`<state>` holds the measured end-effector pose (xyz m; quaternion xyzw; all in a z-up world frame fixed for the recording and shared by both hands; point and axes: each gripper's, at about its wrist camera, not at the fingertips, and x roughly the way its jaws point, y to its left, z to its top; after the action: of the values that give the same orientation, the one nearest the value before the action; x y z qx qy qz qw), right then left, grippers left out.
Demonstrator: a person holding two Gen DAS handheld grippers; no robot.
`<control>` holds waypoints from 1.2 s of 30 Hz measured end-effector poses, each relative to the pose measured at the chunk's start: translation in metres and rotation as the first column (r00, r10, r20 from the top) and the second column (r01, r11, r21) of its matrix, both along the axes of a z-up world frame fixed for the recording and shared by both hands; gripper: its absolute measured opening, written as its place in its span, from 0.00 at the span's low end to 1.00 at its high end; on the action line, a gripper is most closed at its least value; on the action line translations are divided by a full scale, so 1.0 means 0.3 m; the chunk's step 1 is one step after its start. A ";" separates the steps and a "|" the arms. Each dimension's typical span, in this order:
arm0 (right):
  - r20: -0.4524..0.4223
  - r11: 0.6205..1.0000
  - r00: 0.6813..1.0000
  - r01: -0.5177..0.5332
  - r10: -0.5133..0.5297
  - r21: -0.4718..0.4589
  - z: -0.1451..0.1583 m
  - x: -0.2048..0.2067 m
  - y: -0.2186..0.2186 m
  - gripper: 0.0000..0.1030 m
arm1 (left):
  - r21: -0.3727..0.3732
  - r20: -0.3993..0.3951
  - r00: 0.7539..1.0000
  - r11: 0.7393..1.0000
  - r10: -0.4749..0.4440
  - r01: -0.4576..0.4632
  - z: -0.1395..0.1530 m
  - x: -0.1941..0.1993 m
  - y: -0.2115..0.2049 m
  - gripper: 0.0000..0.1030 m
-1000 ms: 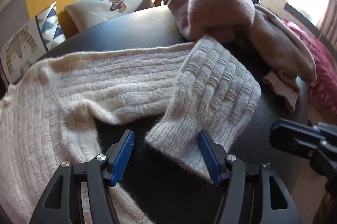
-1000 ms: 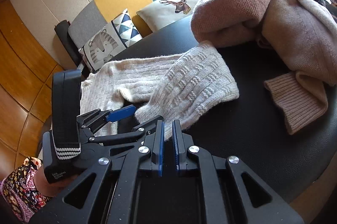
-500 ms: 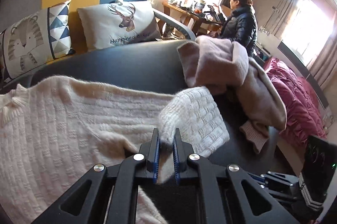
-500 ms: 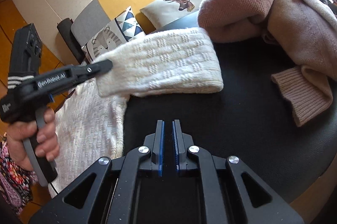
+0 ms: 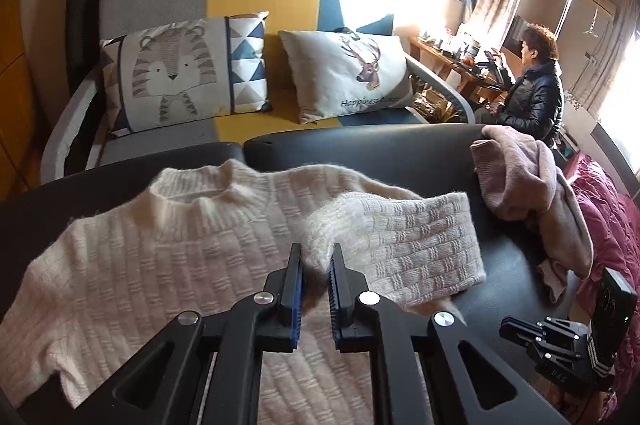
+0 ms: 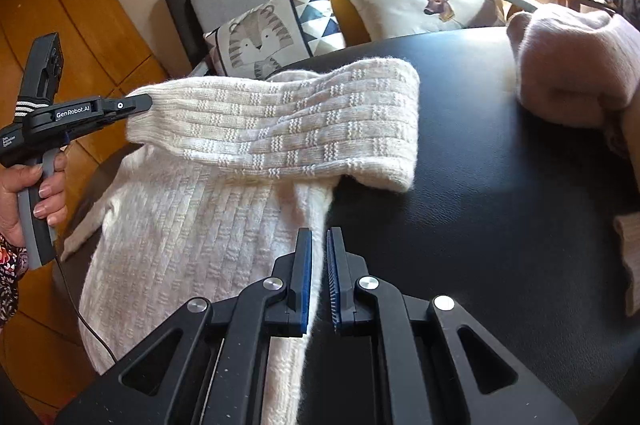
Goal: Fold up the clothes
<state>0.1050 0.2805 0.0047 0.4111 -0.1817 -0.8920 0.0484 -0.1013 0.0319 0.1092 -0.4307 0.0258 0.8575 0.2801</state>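
A cream knit sweater (image 5: 168, 265) lies flat on the black table (image 5: 360, 153), collar towards the sofa. My left gripper (image 5: 316, 265) is shut on the cuff of its sleeve (image 5: 412, 249) and holds the sleeve lifted across the sweater's body. In the right wrist view the left gripper (image 6: 136, 103) pinches the sleeve (image 6: 288, 129) at its cuff, stretched out above the sweater (image 6: 192, 245). My right gripper (image 6: 319, 265) is shut and empty, low over the sweater's right edge near the table's front.
A heap of pink knitwear (image 5: 528, 193) sits on the table's right side, also in the right wrist view (image 6: 576, 65). A sofa with two cushions (image 5: 184, 73) stands behind the table. A person (image 5: 532, 89) sits at a desk at the far right.
My left gripper closed on the sleeve cuff, lifted it and carried it left across the sweater's body. My right gripper stayed shut and shifted left towards the sweater's edge.
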 end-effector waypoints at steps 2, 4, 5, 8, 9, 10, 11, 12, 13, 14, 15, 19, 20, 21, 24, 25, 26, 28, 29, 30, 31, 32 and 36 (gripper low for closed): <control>0.011 0.999 0.999 -0.033 0.033 0.010 -0.008 -0.039 -0.025 0.08 | 0.015 0.019 0.999 0.999 0.040 -0.041 -0.023 -0.021 -0.075 0.10; 0.022 0.998 0.998 -0.067 0.066 0.021 -0.015 -0.077 -0.051 0.08 | 0.022 0.033 0.996 0.996 0.080 -0.081 -0.046 -0.038 -0.150 0.10; 0.028 0.996 0.996 -0.083 0.083 0.025 -0.019 -0.097 -0.063 0.08 | 0.020 0.034 0.994 0.995 0.101 -0.102 -0.055 -0.048 -0.184 0.10; 0.048 0.992 0.992 -0.118 0.116 0.038 -0.030 -0.152 -0.092 0.08 | 0.009 0.040 0.987 0.988 0.153 -0.154 -0.081 -0.079 -0.277 0.10; 0.056 0.992 0.991 -0.122 0.119 0.044 -0.033 -0.171 -0.098 0.08 | 0.004 0.044 0.985 0.986 0.168 -0.169 -0.090 -0.090 -0.304 0.10; 0.064 0.991 0.990 -0.126 0.123 0.050 -0.037 -0.189 -0.104 0.08 | 0.002 0.051 0.982 0.983 0.181 -0.182 -0.103 -0.100 -0.332 0.10; 0.072 0.990 0.989 -0.130 0.126 0.057 -0.040 -0.208 -0.109 0.08 | 0.004 0.062 0.980 0.982 0.191 -0.191 -0.117 -0.109 -0.355 0.10; 0.079 0.988 0.988 -0.136 0.131 0.068 -0.044 -0.226 -0.117 0.08 | 0.009 0.070 0.978 0.980 0.198 -0.199 -0.131 -0.115 -0.375 0.10; 0.084 0.986 0.987 -0.144 0.137 0.087 -0.049 -0.244 -0.128 0.08 | 0.015 0.078 0.976 0.978 0.204 -0.206 -0.144 -0.121 -0.394 0.10; 0.090 0.983 0.986 -0.153 0.144 0.106 -0.055 -0.262 -0.139 0.08 | 0.021 0.086 0.974 0.977 0.208 -0.211 -0.156 -0.126 -0.407 0.10; 0.095 0.979 0.984 -0.161 0.150 0.125 -0.060 -0.279 -0.150 0.08 | 0.022 0.093 0.973 0.976 0.213 -0.216 -0.170 -0.129 -0.420 0.10; 0.100 0.973 0.988 -0.138 0.121 0.184 -0.071 -0.340 -0.163 0.08 | 0.023 0.116 0.969 0.975 0.218 -0.222 -0.229 -0.135 -0.447 0.10; 0.100 0.971 0.989 -0.126 0.107 0.204 -0.071 -0.353 -0.162 0.08 | 0.020 0.115 0.969 0.975 0.218 -0.222 -0.243 -0.135 -0.450 0.11; 0.099 0.968 0.991 -0.113 0.092 0.224 -0.072 -0.366 -0.161 0.08 | 0.016 0.114 0.969 0.974 0.221 -0.224 -0.254 -0.138 -0.450 0.11; 0.095 0.956 0.994 -0.074 0.049 0.283 -0.074 -0.404 -0.159 0.08 | 0.006 0.108 0.964 0.969 0.244 -0.246 -0.286 -0.148 -0.454 0.11; 0.096 0.952 0.995 -0.062 0.035 0.301 -0.076 -0.413 -0.158 0.08 | -0.003 0.107 0.961 0.967 0.254 -0.256 -0.297 -0.151 -0.453 0.11; 0.102 0.947 0.995 -0.052 0.020 0.316 -0.081 -0.417 -0.155 0.08 | -0.017 0.101 0.961 0.966 0.259 -0.259 -0.310 -0.150 -0.447 0.11; 0.111 0.939 0.994 -0.034 -0.005 0.343 -0.090 -0.415 -0.150 0.08 | -0.044 0.089 0.959 0.963 0.268 -0.265 -0.335 -0.148 -0.435 0.11; 0.111 0.928 0.994 -0.026 -0.017 0.371 -0.093 -0.413 -0.150 0.08 | -0.058 0.078 0.960 0.963 0.269 -0.265 -0.344 -0.143 -0.425 0.11; 0.111 0.917 0.993 -0.018 -0.029 0.398 -0.096 -0.410 -0.150 0.07 | -0.070 0.067 0.961 0.962 0.270 -0.265 -0.351 -0.138 -0.419 0.11; 0.111 0.906 0.993 -0.010 -0.041 0.424 -0.099 -0.408 -0.150 0.05 | -0.080 0.053 0.961 0.960 0.271 -0.267 -0.355 -0.134 -0.414 0.12; 0.110 0.893 0.993 -0.002 -0.053 0.450 -0.103 -0.406 -0.150 0.05 | -0.088 0.040 0.961 0.959 0.274 -0.270 -0.357 -0.129 -0.410 0.12; 0.105 0.839 0.990 0.024 -0.096 0.543 -0.117 -0.397 -0.150 0.04 | -0.121 -0.006 0.959 0.952 0.282 -0.280 -0.366 -0.119 -0.401 0.16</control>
<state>-0.0142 0.2356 -0.0304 0.4584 0.0616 -0.8799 -0.1091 -0.1369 -0.0883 -0.0004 -0.4511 0.0145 0.8830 0.1289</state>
